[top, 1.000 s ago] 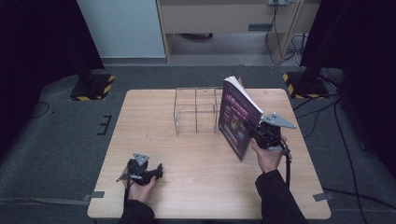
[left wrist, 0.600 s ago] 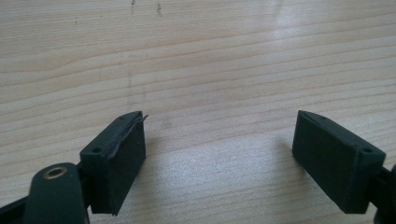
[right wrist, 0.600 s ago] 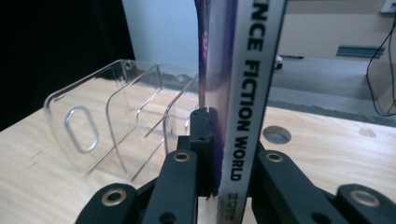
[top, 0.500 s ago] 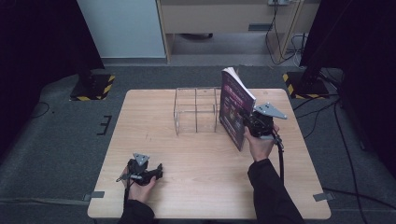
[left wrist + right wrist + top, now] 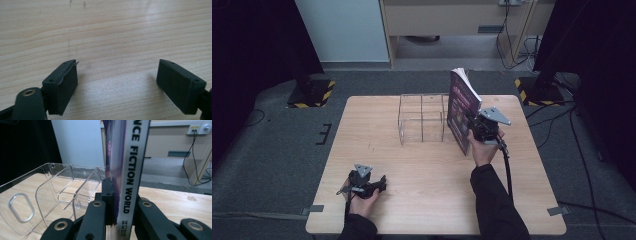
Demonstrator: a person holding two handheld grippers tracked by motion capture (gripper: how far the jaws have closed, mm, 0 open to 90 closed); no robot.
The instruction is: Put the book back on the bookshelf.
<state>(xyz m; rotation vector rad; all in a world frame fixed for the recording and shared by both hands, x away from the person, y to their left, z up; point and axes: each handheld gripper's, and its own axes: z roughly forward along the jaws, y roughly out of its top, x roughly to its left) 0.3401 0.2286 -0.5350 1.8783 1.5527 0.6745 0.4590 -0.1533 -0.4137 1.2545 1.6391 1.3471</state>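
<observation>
A purple-covered book (image 5: 460, 107) with a silver spine reading "SCIENCE FICTION WORLD" (image 5: 131, 177) stands upright, held above the table. My right gripper (image 5: 477, 131) is shut on its spine edge, just right of a clear acrylic rack (image 5: 422, 119) with several slots. In the right gripper view the rack (image 5: 50, 197) lies to the left of the book, its nearest divider close to the cover. My left gripper (image 5: 379, 184) rests near the table's front left, open, its jaws wide apart over bare wood (image 5: 115, 82) with nothing between them.
The wooden table (image 5: 372, 130) carries the rack at its back middle. Beyond the far edge are a grey floor, a white panel (image 5: 342, 30), a wooden cabinet (image 5: 447, 15) and cables (image 5: 517, 35). Yellow-black stand bases (image 5: 312, 92) sit at both far corners.
My right gripper has carried the book away from me and slightly left, closer to the rack's right side, and stood it more upright. The left gripper has not moved.
</observation>
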